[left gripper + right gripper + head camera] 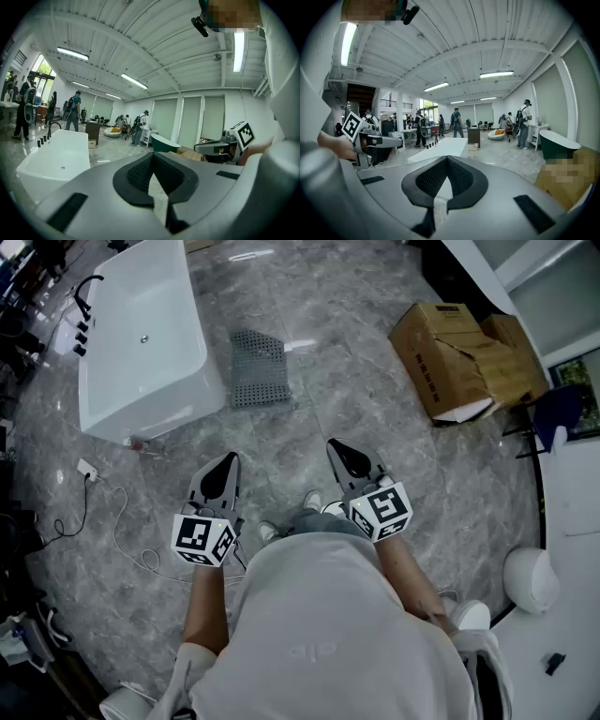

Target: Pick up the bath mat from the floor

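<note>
The bath mat (258, 369), grey and perforated, lies flat on the marble floor just right of the white bathtub (141, 334). My left gripper (229, 459) and right gripper (335, 445) are held side by side in front of the person's body, both pointing ahead, well short of the mat. Each is shut with nothing between its pads. In the left gripper view the left gripper (152, 155) looks level across the room, and the right gripper (447, 159) does the same in its own view. Neither gripper view shows the mat.
An open cardboard box (459, 357) stands at the right. A white cable (122, 521) with a plug trails on the floor at the left. A round white fixture (530, 579) sits at the lower right. Several people stand far across the hall.
</note>
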The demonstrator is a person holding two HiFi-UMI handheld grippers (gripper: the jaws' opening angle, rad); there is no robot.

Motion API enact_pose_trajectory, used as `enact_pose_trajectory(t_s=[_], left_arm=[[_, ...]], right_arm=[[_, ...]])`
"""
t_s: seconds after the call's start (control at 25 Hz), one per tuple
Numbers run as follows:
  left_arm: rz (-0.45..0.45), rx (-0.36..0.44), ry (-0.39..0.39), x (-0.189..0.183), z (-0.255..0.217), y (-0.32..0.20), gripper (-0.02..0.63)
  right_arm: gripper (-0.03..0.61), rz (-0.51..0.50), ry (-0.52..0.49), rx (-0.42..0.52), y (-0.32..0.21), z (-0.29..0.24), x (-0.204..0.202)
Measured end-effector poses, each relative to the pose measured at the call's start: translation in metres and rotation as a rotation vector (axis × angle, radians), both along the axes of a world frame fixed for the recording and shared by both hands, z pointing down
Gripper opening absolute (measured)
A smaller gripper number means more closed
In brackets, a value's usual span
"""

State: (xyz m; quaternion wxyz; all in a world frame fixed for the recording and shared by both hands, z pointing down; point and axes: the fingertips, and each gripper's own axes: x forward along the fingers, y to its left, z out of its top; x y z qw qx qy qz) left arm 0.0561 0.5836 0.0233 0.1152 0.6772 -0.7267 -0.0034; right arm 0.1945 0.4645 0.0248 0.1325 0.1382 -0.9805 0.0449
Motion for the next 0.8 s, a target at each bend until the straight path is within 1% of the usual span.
enact_pose_trajectory(t_s=[0.12,0.24,0.48,0.68,0.8], left_arm=[[0.001,-0.012,0.004,0.010,0.001,-0.019,0.015],[-0.004,-0.026,-0.008,0.020,0.000,-0.044,0.015],[0.007,-0.070,-0.049,0.045,0.000,-0.101,0.017],[0.001,-0.112,-0.046,0.058,0.010,-0.133,0.017],[0.020,-0.129,-0.055,0.064,0.014,-0.151,0.015]], right_arm=[[0.026,0.012,-0.003,0.005,-0.024,-0.001,0.011],[0.026,0.023,-0.018,-0.008,-0.052,-0.002,0.023],[0.026,0.026,-0.091,-0.016,-0.106,-0.008,0.053],[0.026,0.058,-0.101,-0.023,-0.155,-0.004,0.077],[0.026,0.085,-0.101,-0.045,-0.179,0.002,0.084]])
